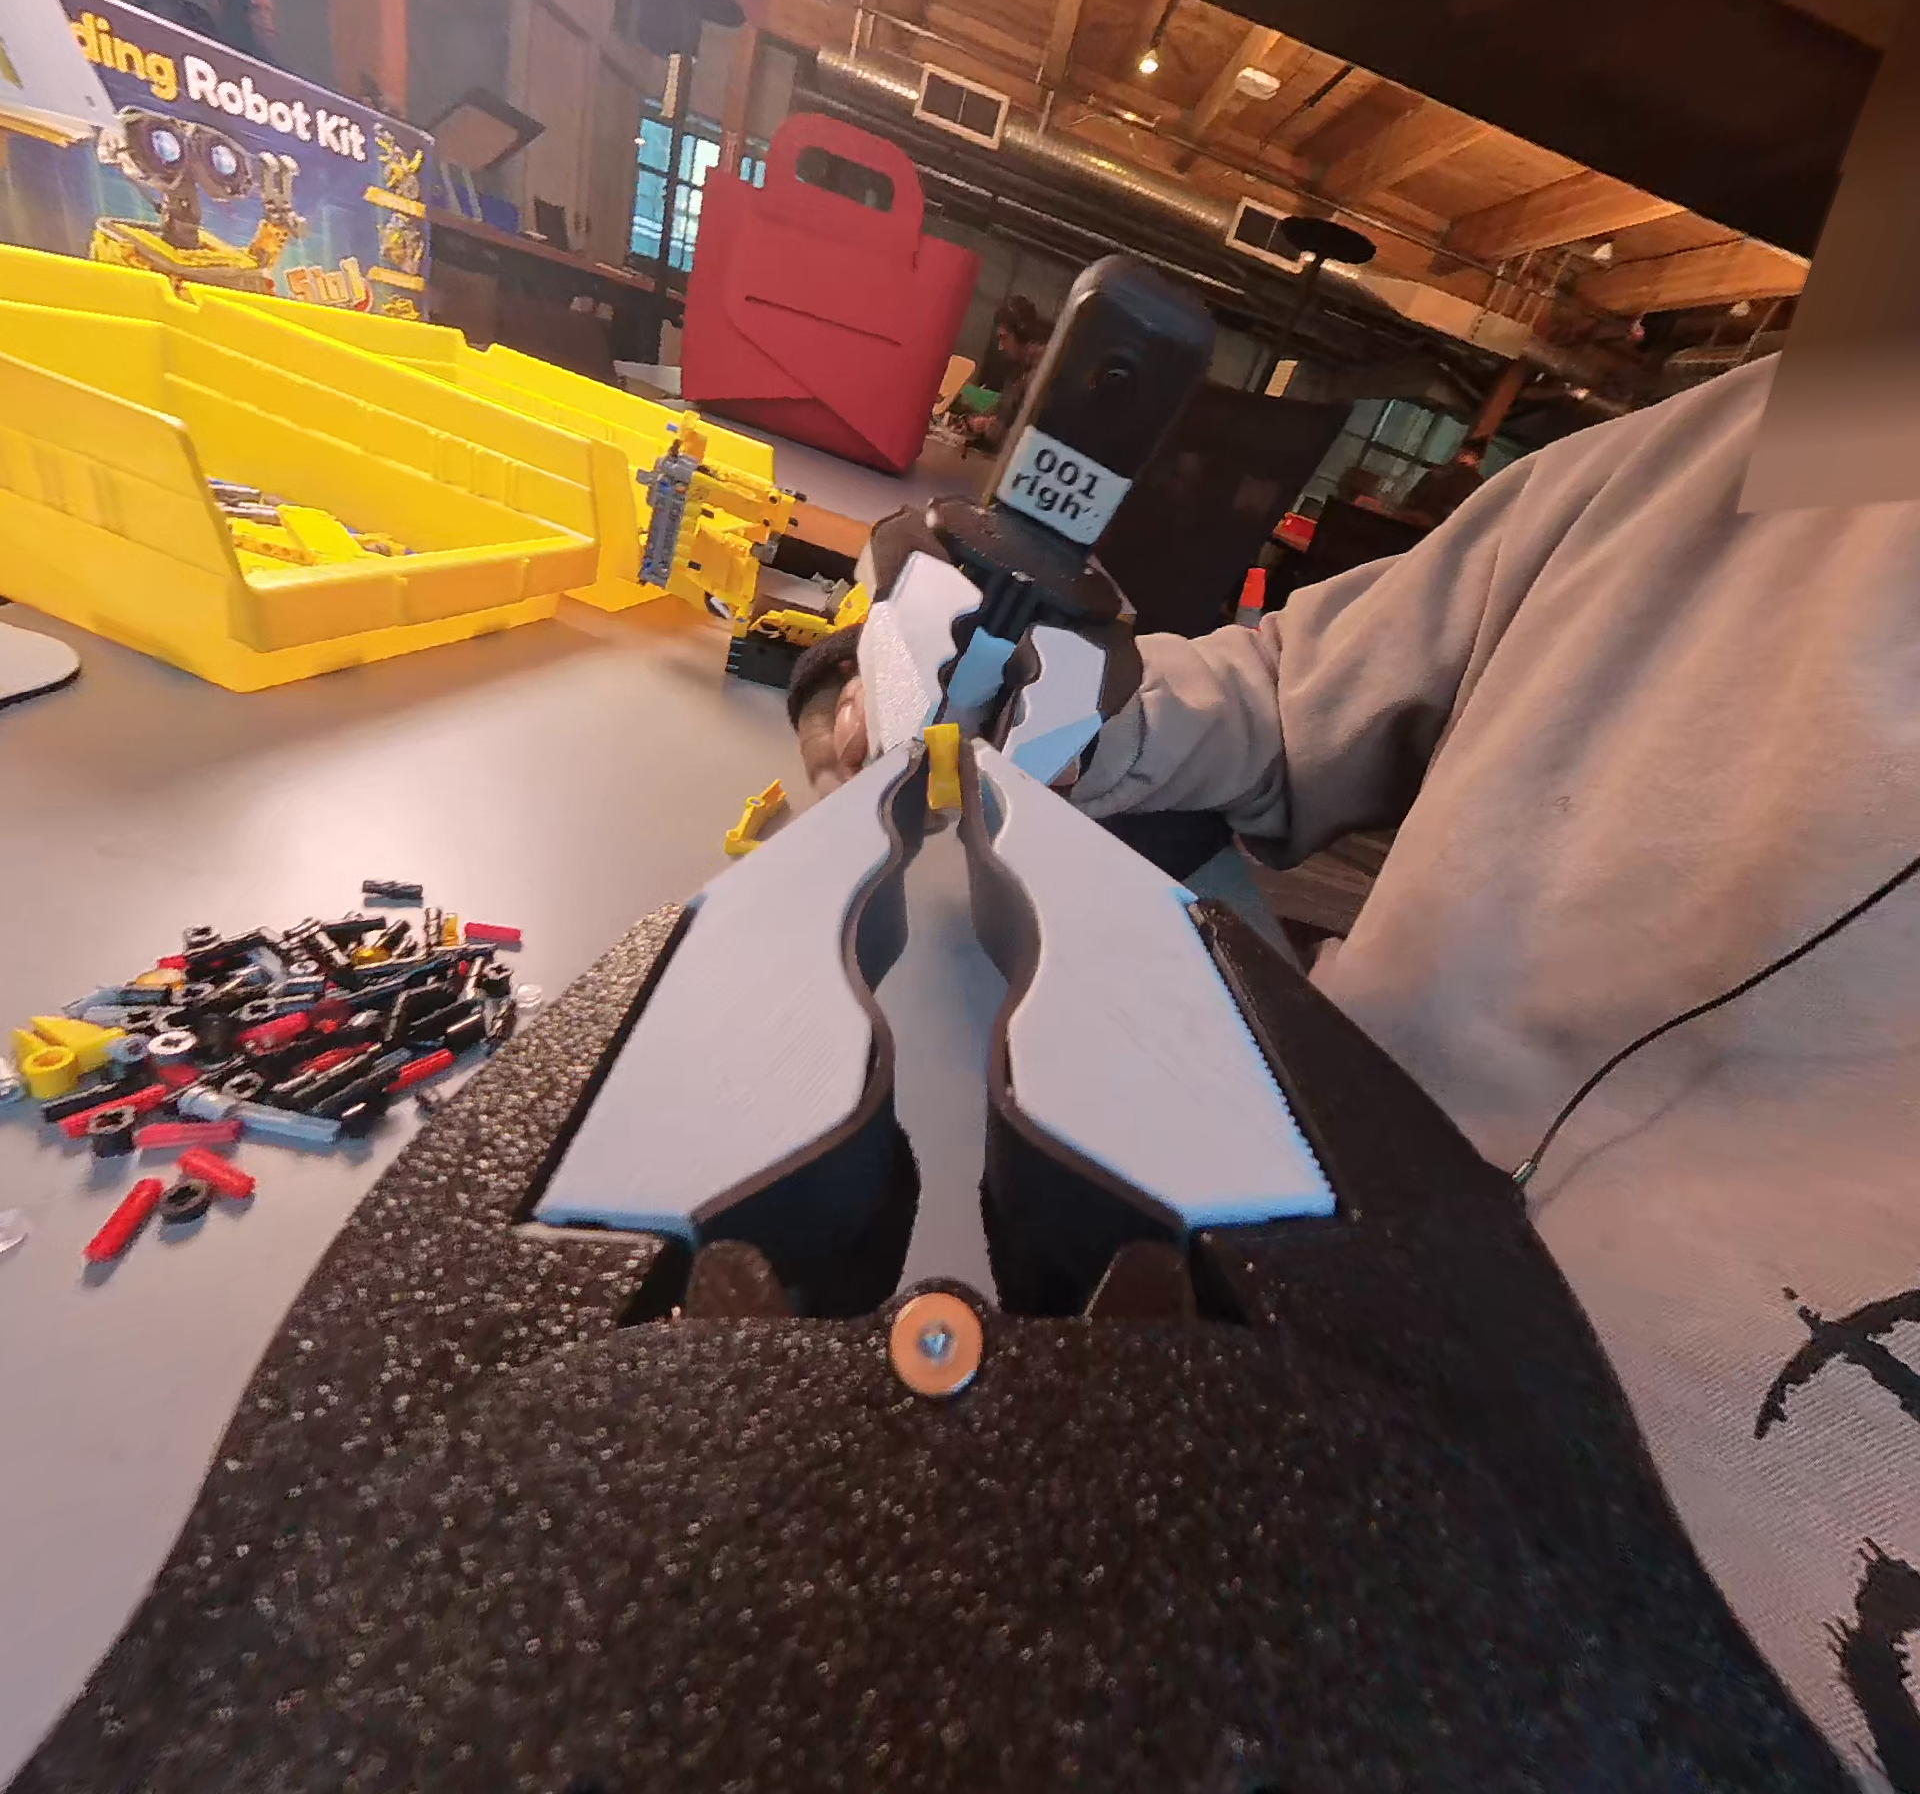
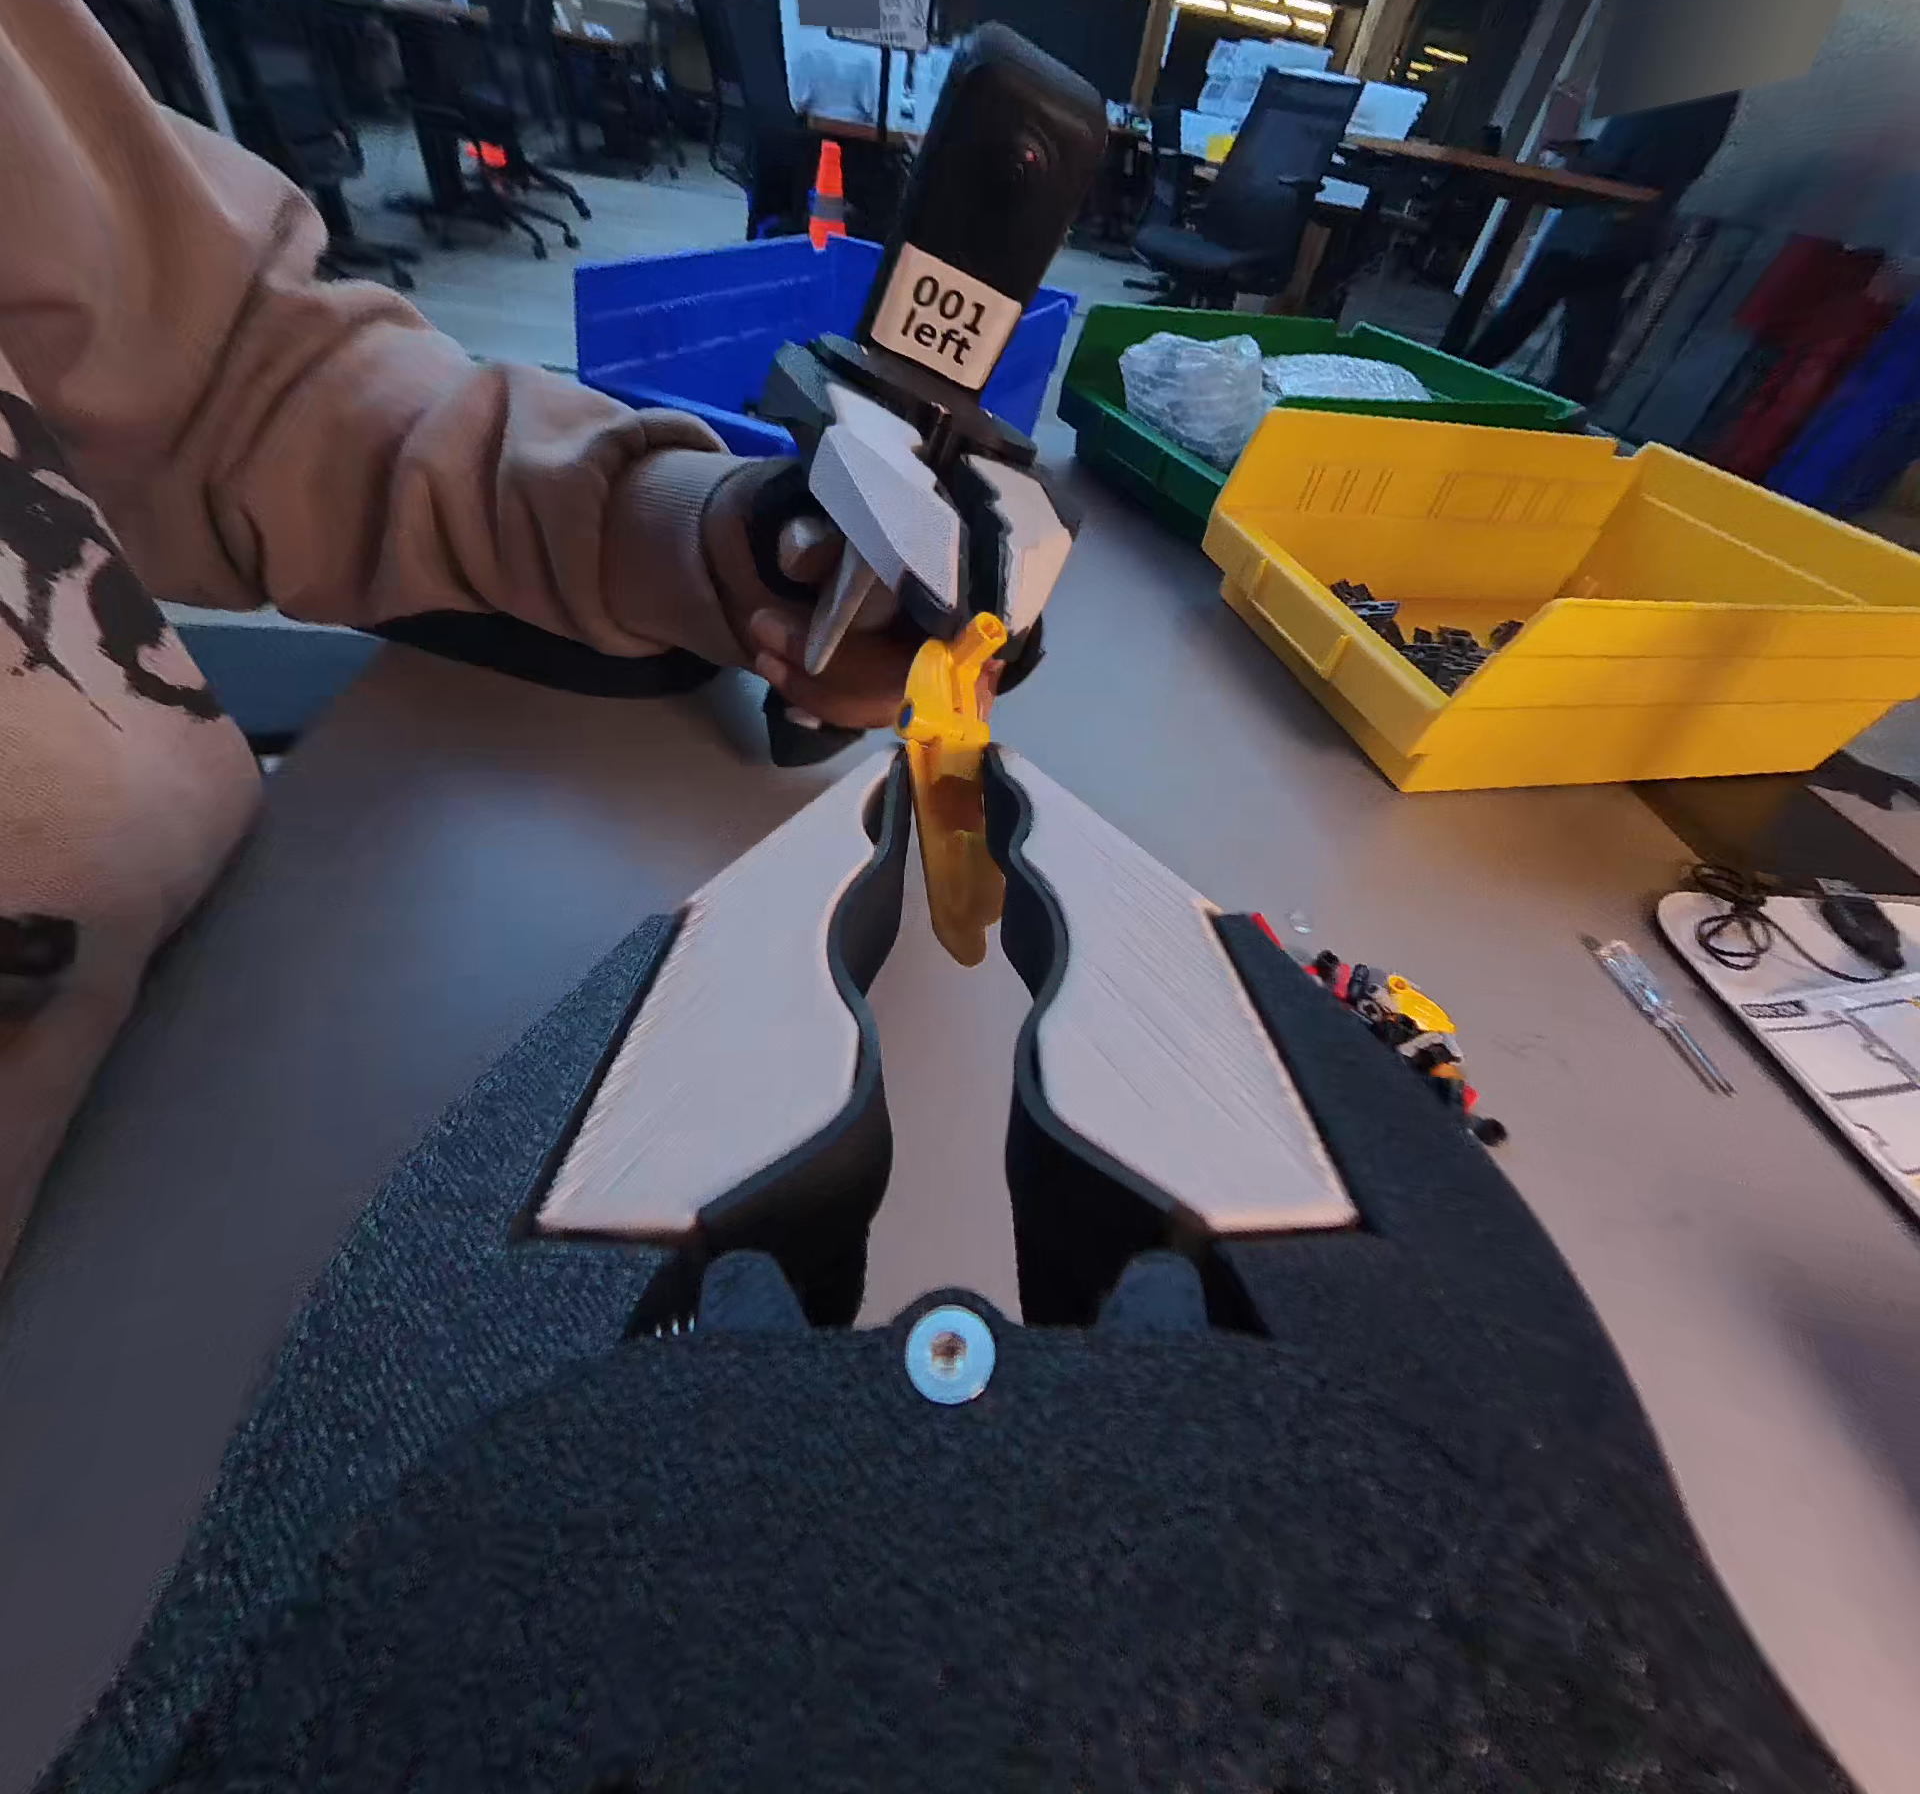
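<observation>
Yellow piece (image 2: 951, 809) between both claws

Glossy yellow plastic piece (image 2: 951, 809)

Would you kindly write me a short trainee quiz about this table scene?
1. True or false: the right tongs are shut on a yellow plastic building piece.
2. The pile of small red and black plastic pins lies: A) on the grey table; B) inside a yellow bin; C) inside a red bag.
3. Fill in: the plastic bin holding clear wrapped bags is ____.

Key: 1 true; 2 A; 3 green.
</observation>
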Motion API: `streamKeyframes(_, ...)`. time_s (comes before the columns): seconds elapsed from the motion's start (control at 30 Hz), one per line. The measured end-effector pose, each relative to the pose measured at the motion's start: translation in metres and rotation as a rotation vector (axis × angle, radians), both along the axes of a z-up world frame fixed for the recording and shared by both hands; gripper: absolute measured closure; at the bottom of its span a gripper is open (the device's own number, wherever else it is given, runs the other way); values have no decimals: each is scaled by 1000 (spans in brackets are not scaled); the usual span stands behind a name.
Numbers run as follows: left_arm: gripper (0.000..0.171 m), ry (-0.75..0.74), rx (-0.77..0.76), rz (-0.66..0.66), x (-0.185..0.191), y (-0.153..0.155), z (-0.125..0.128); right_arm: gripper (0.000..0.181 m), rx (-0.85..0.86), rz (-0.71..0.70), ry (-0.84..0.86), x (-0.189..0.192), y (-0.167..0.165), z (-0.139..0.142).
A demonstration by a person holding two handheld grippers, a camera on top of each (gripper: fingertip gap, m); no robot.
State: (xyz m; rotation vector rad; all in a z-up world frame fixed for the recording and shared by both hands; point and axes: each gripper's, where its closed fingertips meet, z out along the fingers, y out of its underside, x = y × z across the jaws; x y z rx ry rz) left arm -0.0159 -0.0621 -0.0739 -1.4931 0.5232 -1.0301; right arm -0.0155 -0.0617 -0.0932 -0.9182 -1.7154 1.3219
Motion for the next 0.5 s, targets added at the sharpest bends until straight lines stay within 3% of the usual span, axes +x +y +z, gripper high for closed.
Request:
streamKeyframes(0.07,166,32,-3,23,-3,2,-5,169,121,-60,-5,0,9,-7)
streamKeyframes(0.17,144,75,-28,32,0,5,-12,170,339,-127,11,0,16,-13)
streamKeyframes(0.33,158,103,-54,23,9,5,-19,170,601,-173,85,-1,13,-15)
streamKeyframes(0.5,165,178,-21,15,8,1,-21,173,670,-167,130,0,9,-13)
